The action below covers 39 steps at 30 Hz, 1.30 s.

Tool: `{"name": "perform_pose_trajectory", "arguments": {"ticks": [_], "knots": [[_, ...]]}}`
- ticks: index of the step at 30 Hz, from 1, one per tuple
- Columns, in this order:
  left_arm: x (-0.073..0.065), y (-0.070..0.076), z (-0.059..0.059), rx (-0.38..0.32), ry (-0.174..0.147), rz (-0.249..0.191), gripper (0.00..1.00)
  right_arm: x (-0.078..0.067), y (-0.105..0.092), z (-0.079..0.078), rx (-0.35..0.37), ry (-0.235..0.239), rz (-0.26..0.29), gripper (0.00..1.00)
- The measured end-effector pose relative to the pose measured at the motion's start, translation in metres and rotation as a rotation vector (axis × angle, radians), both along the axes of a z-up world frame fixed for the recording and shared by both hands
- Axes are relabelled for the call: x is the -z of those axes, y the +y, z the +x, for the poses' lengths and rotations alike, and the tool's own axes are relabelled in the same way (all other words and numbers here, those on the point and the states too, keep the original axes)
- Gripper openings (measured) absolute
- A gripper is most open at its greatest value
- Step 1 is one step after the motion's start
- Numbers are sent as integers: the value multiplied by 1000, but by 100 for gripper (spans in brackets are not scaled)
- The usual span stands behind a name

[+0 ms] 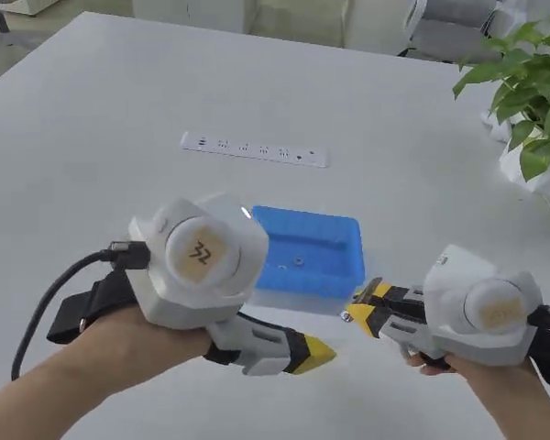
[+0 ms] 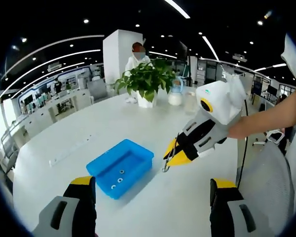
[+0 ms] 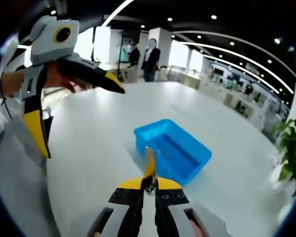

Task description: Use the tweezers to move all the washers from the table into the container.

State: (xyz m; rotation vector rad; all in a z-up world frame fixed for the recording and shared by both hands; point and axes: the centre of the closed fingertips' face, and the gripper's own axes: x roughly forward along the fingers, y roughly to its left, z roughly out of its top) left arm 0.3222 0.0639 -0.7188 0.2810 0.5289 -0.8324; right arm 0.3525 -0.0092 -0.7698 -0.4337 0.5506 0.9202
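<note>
My right claw [image 3: 149,186] pinches the tweezers [image 3: 149,165] beside the blue container [image 3: 195,165]. My left claw [image 2: 151,182] is wide open. The tip may hold a washer [image 1: 346,317], so next I drop it inside.

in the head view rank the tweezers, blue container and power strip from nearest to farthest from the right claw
1. tweezers: clamped in the right claw itself.
2. blue container: on the table just ahead and to its left.
3. power strip: farther up the table, beyond the blue container.
</note>
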Motion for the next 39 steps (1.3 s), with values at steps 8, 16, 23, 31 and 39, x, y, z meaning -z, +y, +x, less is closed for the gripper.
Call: {"name": "perform_pose_trajectory", "arguments": {"ticks": [8, 16, 23, 31, 39], "knots": [[-25, 28, -7, -155, -48, -86, 99, -34, 9, 1, 8, -47, 51, 4], [-34, 56, -22, -262, -65, -87, 99, -56, 18, 15, -13, -104, 39, 4], [-33, 64, -41, -302, -55, -66, 99, -65, 30, 36, -27, -119, 56, 4], [-27, 62, -54, -319, -32, -44, 99, -43, 36, 58, -13, -85, 28, 4], [-29, 64, -58, -316, -37, -20, 99, -8, 39, 76, -1, -11, 5, 4]]}}
